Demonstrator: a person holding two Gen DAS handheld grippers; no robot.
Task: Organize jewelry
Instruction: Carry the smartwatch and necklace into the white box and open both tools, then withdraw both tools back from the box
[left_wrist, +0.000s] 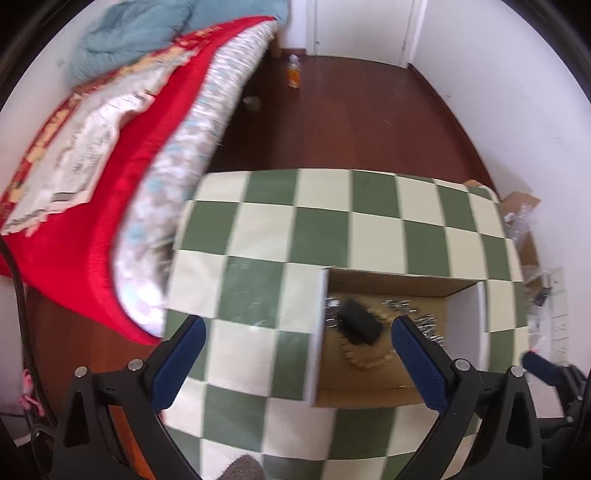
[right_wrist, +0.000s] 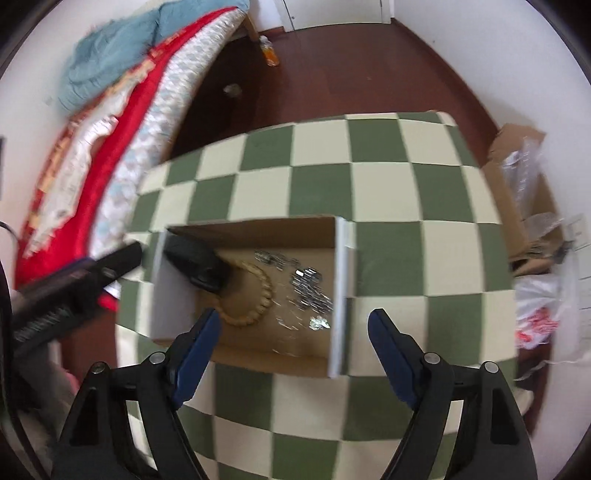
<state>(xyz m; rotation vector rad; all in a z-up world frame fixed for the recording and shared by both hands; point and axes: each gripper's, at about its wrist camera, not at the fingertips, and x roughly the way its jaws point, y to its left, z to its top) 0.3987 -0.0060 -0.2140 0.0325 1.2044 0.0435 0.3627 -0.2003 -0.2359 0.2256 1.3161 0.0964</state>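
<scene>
An open cardboard box (left_wrist: 388, 284) (right_wrist: 341, 280) sits on the green-and-cream chequered table (left_wrist: 258, 229) (right_wrist: 399, 173). Inside lie a tan beaded bracelet (left_wrist: 369, 363) (right_wrist: 260, 299), loose silver jewellery (left_wrist: 424, 325) (right_wrist: 308, 286) and a black oblong thing (left_wrist: 360, 326) (right_wrist: 201, 267) resting on the bracelet. My left gripper (left_wrist: 301, 354) hangs open over the box's left wall, nothing between its blue pads; its dark body (right_wrist: 74, 284) shows at the left of the right wrist view. My right gripper (right_wrist: 295, 343) stands open above the box's near right part, empty; one blue finger (left_wrist: 539, 369) shows in the left wrist view.
A bed with a red cover (left_wrist: 92, 229) (right_wrist: 122, 122) presses against the table's left side. Cardboard and plastic bags (right_wrist: 532, 206) (left_wrist: 546, 306) crowd the floor on the right. A small orange bottle (left_wrist: 294, 72) (right_wrist: 269, 50) stands on the dark wooden floor beyond.
</scene>
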